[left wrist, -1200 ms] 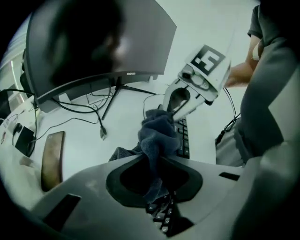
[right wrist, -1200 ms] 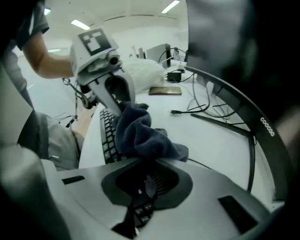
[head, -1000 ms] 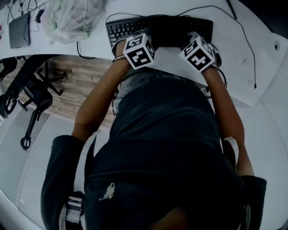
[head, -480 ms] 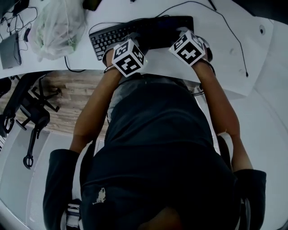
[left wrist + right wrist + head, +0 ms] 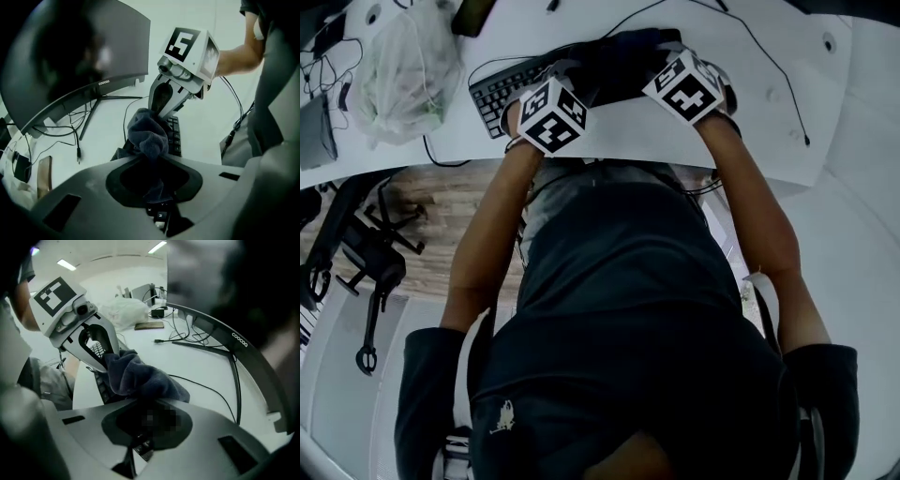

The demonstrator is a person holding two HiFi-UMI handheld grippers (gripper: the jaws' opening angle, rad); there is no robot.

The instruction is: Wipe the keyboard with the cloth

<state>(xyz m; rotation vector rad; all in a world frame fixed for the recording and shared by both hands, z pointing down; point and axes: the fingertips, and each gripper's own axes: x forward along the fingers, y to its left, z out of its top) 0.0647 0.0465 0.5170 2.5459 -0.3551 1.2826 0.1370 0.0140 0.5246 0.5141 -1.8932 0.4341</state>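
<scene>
A black keyboard lies on the white desk at the top of the head view. A dark blue-grey cloth is draped over its middle and right part. My left gripper and right gripper both point steeply down onto it, under their marker cubes. In the left gripper view my left gripper is shut on a bunched end of the cloth, with keys beside it. The right gripper is shut on the other end of the cloth.
A curved monitor on a thin stand rises behind the keyboard, with cables trailing over the desk. A clear plastic bag sits to the keyboard's left. A chair base stands on the floor at the left.
Both grippers, still holding the cloth, have slid a little across the keyboard, towards the upper left of the head view. The head view itself has shifted too.
</scene>
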